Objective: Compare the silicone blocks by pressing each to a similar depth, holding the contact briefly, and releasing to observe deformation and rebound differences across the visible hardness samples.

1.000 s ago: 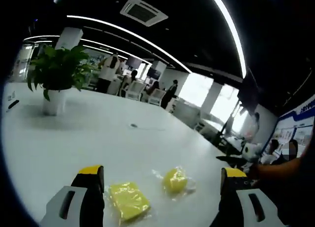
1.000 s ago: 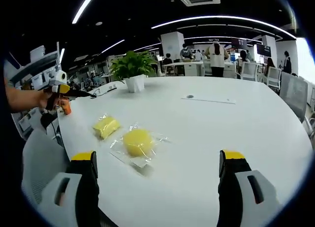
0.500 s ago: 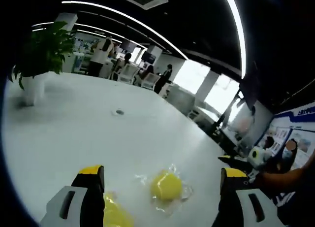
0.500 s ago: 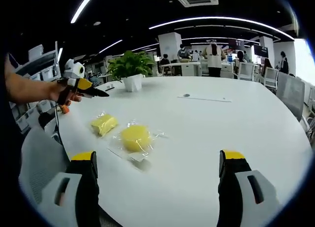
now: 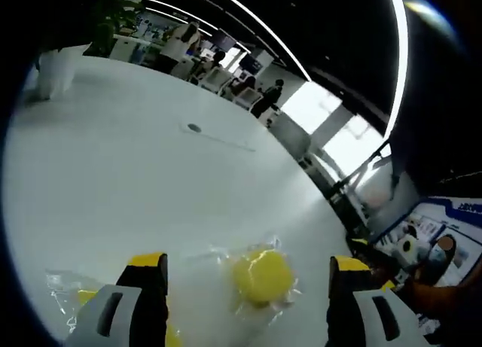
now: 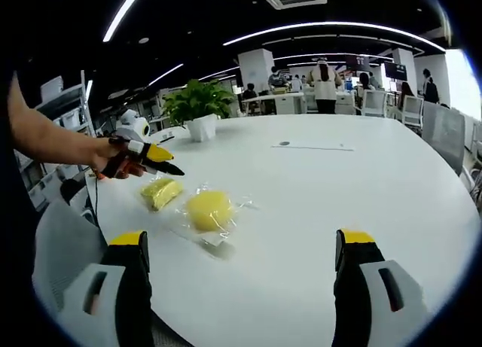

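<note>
Left gripper view has swung since a second ago: the potted plant has slid off to the upper left edge, the round silicone block (image 5: 261,275) in its clear wrapper now sits at lower centre between the jaws, and the rectangular silicone block (image 5: 89,296) has dropped to the lower left corner. The left gripper (image 5: 241,268) has its jaws spread wide and touches nothing. Right gripper view shows that gripper (image 6: 154,153) carried in from the left edge to just above the rectangular block (image 6: 162,190), with the round block (image 6: 210,209) beside it, left of centre on the white table (image 6: 339,189). The right gripper (image 6: 241,245) also stands wide apart, well back. I judge a first press is near, none yet made
</note>
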The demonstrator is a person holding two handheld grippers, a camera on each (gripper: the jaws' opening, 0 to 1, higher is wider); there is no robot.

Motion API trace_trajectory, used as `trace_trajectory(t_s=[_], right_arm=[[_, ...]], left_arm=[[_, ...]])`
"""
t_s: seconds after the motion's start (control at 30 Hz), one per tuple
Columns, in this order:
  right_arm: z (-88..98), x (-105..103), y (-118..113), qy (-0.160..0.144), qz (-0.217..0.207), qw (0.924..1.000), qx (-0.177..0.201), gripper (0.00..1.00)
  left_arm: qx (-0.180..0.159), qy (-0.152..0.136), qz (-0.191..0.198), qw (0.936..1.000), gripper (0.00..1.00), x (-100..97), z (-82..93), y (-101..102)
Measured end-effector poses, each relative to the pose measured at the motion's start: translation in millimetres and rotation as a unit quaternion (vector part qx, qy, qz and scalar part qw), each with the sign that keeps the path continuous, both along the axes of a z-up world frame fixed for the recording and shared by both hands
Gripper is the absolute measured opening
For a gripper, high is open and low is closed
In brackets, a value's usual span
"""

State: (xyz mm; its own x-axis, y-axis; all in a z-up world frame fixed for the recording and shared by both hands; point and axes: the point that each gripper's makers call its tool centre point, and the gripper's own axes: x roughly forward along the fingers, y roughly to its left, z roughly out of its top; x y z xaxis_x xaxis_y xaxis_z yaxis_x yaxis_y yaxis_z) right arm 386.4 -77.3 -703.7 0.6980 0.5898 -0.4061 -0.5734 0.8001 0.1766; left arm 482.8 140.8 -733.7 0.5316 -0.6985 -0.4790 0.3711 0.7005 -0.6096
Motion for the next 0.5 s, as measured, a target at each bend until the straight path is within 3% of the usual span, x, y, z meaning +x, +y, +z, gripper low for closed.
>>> trace_trajectory(t_s=[0.03,0.17,0.4,0.5], right_arm=[[0.2,0,1,-0.002,0.004,1.0000,-0.006,0.96],[0.6,-2,2,-0.003,0.004,1.0000,-0.007,0.96],[1.3,-8,5,-0.005,0.011,0.9999,-0.010,0.96],[4.9,-9,2,-0.014,0.009,0.9997,-0.019,0.96]], left_arm=[[0.001,0.017,0.013,0.9998,0.84,2.3,-5.3,-1],[-0.015,0.032,0.024,0.9991,0.80,6.3,-10.8,-9],[-0.003,0.011,0.026,0.9996,0.69,18.9,-18.4,-21],[0.007,0.035,0.032,0.9989,0.65,20.3,-30.9,-21]])
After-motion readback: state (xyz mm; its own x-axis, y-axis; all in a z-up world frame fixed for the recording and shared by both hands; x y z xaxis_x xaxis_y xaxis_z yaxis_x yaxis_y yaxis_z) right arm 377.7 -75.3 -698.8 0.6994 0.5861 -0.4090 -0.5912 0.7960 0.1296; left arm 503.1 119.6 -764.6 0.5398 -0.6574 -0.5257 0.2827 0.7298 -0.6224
